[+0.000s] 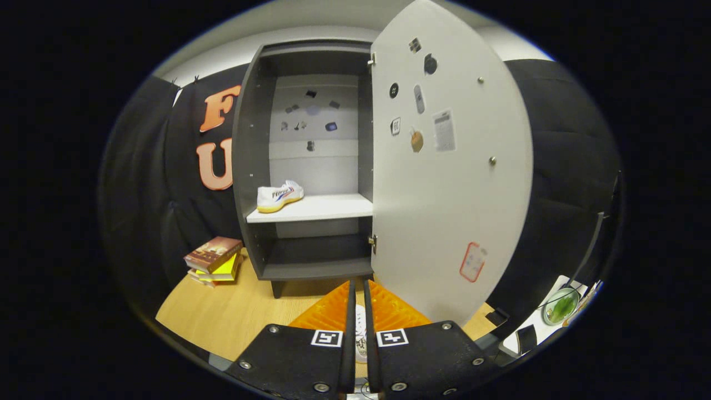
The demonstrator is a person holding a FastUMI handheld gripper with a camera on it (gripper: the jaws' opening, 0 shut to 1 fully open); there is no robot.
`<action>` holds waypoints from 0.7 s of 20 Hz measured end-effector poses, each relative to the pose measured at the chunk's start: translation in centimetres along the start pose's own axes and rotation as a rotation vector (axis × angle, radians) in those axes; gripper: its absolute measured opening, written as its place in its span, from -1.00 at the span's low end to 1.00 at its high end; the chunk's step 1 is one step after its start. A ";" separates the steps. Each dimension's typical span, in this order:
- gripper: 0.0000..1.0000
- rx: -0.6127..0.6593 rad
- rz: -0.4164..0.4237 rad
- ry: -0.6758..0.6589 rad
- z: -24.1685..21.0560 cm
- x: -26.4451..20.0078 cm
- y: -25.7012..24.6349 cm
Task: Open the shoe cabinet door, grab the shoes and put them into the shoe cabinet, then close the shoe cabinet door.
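Tabletop (222,316) carries cabinet (253,166), door (450,194) swung open, one shoe (279,196) on shelf (316,208); my tool (359,289) closed, empty; door closing left.

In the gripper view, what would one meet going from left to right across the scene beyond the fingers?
Stack of books → white shoe on the cabinet shelf → open cabinet door → green-filled bowl. The gripper fingers are nearly closed, holding nothing.
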State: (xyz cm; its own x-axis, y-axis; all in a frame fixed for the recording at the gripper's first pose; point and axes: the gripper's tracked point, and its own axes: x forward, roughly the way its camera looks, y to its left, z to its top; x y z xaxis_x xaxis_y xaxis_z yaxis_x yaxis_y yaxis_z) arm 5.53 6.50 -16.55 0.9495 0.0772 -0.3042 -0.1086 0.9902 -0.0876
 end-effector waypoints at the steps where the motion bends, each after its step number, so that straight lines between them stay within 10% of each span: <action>1: -0.84 -0.014 -0.016 0.008 -1.2 1.1 -0.1; 14: -0.08 -0.118 0.098 0.257 -15.9 9.1 3.3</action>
State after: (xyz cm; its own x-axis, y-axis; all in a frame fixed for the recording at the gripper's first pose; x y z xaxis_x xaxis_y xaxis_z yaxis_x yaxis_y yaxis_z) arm 9.10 8.61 -34.73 0.8284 0.1254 -0.5459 -0.2441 0.9580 -0.1504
